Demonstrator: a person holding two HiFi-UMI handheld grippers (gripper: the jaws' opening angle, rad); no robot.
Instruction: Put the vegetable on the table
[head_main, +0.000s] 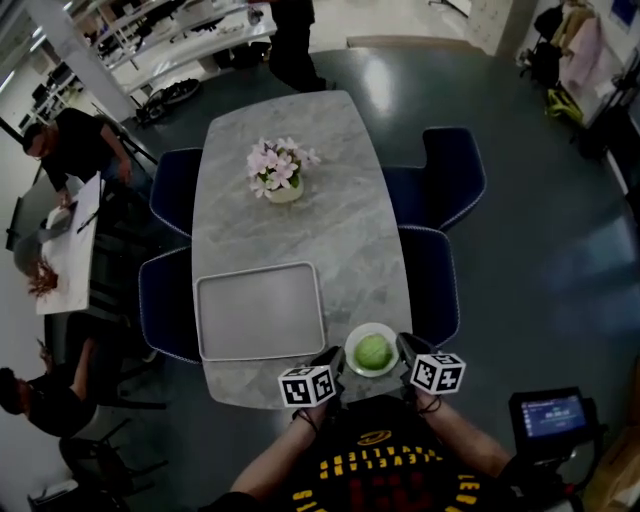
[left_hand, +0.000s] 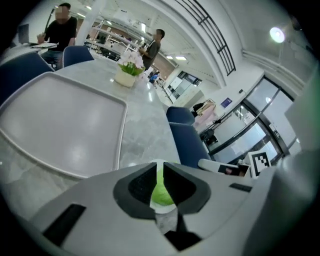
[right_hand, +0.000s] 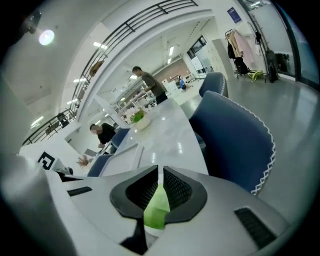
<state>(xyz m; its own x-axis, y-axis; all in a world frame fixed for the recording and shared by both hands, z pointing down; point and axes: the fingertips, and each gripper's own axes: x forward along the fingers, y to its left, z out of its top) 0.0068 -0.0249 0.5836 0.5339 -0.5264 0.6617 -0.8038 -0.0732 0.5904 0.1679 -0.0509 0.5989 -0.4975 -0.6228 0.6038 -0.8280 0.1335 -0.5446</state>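
Green round leafy vegetable (head_main: 372, 350) sits in a small white bowl (head_main: 353, 367) at the near edge of the grey marble bench (head_main: 335, 235), right between our tongs. Left tongs (left_hand: 159, 182) and right tongs (right_hand: 160, 187) are both clenched to a slit, with green showing through. Farther left lies a grey rectangular tray (head_main: 260, 310).

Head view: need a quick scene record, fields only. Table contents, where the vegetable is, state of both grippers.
table: grey marble top, blue chairs at its sides
tray: grey, nothing on it, near left of table
flowers: pink, in a pot, far middle
vegetable: green, round, in a white bowl at the near edge
left hand-held gripper: jaws together, holds nothing, left of bowl
right hand-held gripper: jaws together, holds nothing, right of bowl
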